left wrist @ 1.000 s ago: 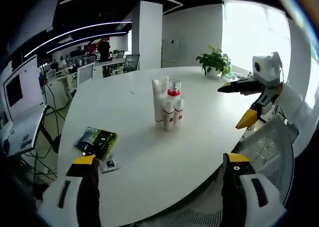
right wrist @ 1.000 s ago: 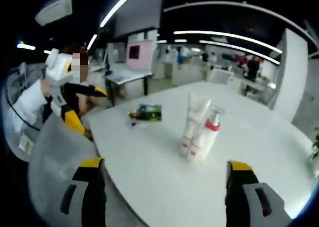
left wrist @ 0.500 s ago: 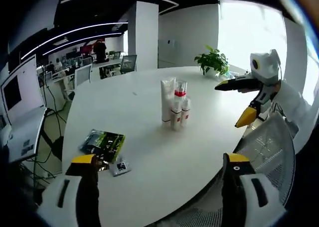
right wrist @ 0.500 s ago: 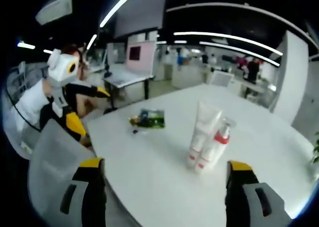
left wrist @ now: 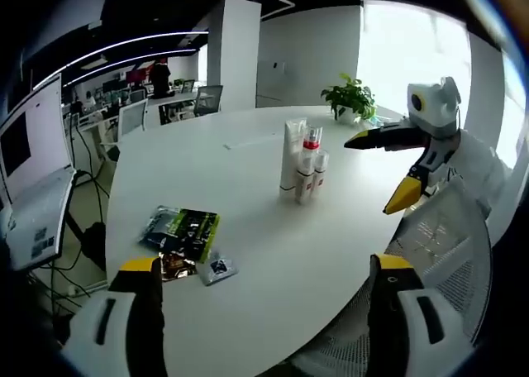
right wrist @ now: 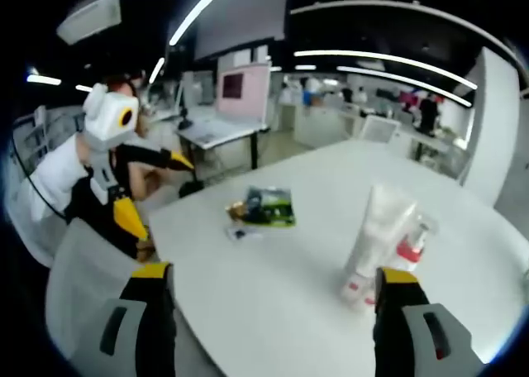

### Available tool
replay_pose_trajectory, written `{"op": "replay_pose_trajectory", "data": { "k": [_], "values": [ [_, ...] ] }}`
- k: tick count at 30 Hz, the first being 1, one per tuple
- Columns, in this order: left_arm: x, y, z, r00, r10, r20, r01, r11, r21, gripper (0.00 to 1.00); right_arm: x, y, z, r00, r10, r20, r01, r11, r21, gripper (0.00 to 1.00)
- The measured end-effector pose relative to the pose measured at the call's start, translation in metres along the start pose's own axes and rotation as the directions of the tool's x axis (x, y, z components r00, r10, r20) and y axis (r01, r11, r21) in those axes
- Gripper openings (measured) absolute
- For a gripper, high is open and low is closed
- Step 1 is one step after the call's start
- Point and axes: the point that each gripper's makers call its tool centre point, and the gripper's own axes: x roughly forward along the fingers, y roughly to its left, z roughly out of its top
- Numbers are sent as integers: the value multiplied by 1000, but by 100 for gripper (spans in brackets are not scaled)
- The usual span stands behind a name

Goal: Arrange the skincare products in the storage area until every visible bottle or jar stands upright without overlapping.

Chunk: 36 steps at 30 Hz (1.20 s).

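Skincare bottles (left wrist: 302, 164) cluster upright mid white table (left wrist: 273, 253), touching, well off from both tools. Likely light, smooth plastic, tippy; best taken low on body, one at a time. Left gripper (left wrist: 263, 290) jaws wide apart, empty. Right gripper (right wrist: 273, 298) likewise, empty.

White skincare tube (left wrist: 291, 155) and red-collared bottles (left wrist: 307, 169) upright, clustered touching, mid-table (left wrist: 248, 220).

A green and black packet (left wrist: 183, 228) lies flat on the white desk (left wrist: 248, 253), a small dark sachet (left wrist: 217, 268) just beside it. A potted plant (left wrist: 351, 102) stands at the desk's far edge. A mesh chair (left wrist: 438, 253) sits against the near edge.
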Motion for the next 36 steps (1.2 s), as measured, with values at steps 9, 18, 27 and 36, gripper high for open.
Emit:
{"op": "replay_pose_trajectory", "data": {
  "k": [9,18,27,36],
  "values": [
    [-5,24,0,999,1,33,-1,1000,-1,99,32,15,13,1000,22,-12,-22,998,-58,100],
    [-8,39,-2,999,-13,45,12,1000,9,99,59,19,23,999,42,0,-42,998,-36,99],
    [-12,43,-4,998,-15,68,16,1000,-14,99,82,16,29,999,42,-8,-42,998,-40,99],
    [-14,49,-7,997,-17,73,19,999,-26,99,100,13,30,998,48,-32,-49,998,-30,99]
  ]
}}
